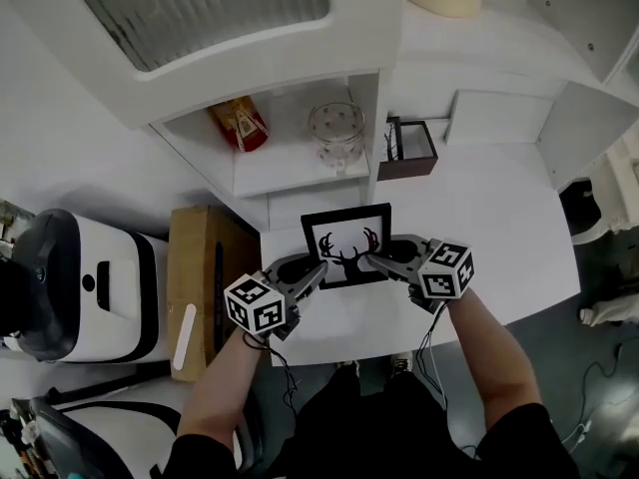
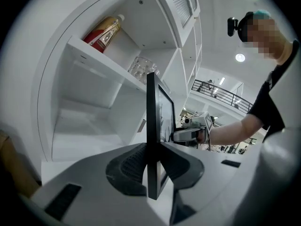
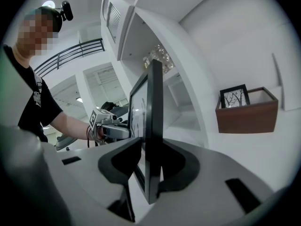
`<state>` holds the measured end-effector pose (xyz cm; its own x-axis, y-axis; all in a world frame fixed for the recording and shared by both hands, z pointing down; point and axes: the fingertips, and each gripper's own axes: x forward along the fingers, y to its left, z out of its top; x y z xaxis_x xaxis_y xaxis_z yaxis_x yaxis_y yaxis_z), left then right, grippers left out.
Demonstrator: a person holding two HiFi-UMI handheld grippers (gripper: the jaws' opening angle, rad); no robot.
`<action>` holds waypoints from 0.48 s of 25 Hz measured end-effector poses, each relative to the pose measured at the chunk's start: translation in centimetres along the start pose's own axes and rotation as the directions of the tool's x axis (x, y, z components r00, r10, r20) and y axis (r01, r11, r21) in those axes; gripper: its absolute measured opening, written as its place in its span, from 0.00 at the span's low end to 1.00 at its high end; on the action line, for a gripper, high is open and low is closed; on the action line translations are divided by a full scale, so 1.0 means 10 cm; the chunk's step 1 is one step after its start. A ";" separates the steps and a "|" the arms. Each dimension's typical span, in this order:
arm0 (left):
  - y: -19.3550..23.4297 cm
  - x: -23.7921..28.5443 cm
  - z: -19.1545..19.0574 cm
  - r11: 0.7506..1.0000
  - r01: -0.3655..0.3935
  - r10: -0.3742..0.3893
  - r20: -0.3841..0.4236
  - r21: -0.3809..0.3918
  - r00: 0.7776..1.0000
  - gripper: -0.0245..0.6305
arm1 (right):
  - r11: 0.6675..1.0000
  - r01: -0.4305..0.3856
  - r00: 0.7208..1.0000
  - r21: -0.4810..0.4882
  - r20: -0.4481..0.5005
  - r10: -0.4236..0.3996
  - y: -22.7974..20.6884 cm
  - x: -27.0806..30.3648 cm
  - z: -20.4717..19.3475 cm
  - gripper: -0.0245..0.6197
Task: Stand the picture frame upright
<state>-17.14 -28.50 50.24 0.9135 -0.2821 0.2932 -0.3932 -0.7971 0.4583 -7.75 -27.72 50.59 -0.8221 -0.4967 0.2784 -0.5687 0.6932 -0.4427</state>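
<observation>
While the left claw (image 1: pixel 320 268) pinches the black deer-horn picture frame (image 1: pixel 346 242) standing on the white desk (image 1: pixel 489 238) and the right claw (image 1: pixel 372 259) sits loose around it, let go slowly so it stays up.

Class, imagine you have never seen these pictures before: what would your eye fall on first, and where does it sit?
The black picture frame with its antler print draws the eye first, at the middle of the white table, its left edge clamped in the left tongs and its right edge between the jaws of the right tongs. Behind it, a red bottle and a clear glass jar sit on the open shelf.
</observation>
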 end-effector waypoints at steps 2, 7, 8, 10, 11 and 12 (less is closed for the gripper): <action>0.06 0.03 -0.02 1.000 0.005 -0.005 -0.009 -0.003 1.000 0.17 | 1.000 0.011 1.000 0.001 -0.008 -0.011 -0.05 0.04 -0.03 0.20; 0.20 0.11 -0.06 1.000 0.011 -0.011 -0.032 0.008 0.999 0.17 | 0.999 0.039 0.999 0.003 -0.027 -0.039 -0.19 0.12 -0.09 0.21; 0.22 0.12 -0.07 1.000 0.010 -0.010 -0.037 0.011 0.999 0.17 | 0.999 0.046 0.998 0.001 -0.033 -0.046 -0.22 0.13 -0.11 0.21; 0.27 0.16 -0.09 1.000 0.006 -0.005 -0.045 0.018 0.999 0.17 | 0.998 0.061 0.997 -0.008 -0.047 -0.062 -0.28 0.16 -0.13 0.22; 0.30 0.17 -0.09 1.000 0.003 -0.002 -0.047 0.020 0.999 0.17 | 0.998 0.068 0.996 -0.013 -0.054 -0.069 -0.30 0.18 -0.15 0.22; 0.33 0.19 -0.10 1.000 0.000 0.001 -0.049 0.021 0.999 0.17 | 0.997 0.075 0.995 -0.017 -0.060 -0.075 -0.33 0.20 -0.15 0.22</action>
<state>-16.82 -31.09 53.14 0.9070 -0.2563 0.3341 -0.3908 -0.8079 0.4410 -7.52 -30.21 53.92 -0.7769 -0.5153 0.3617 -0.6288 0.6627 -0.4066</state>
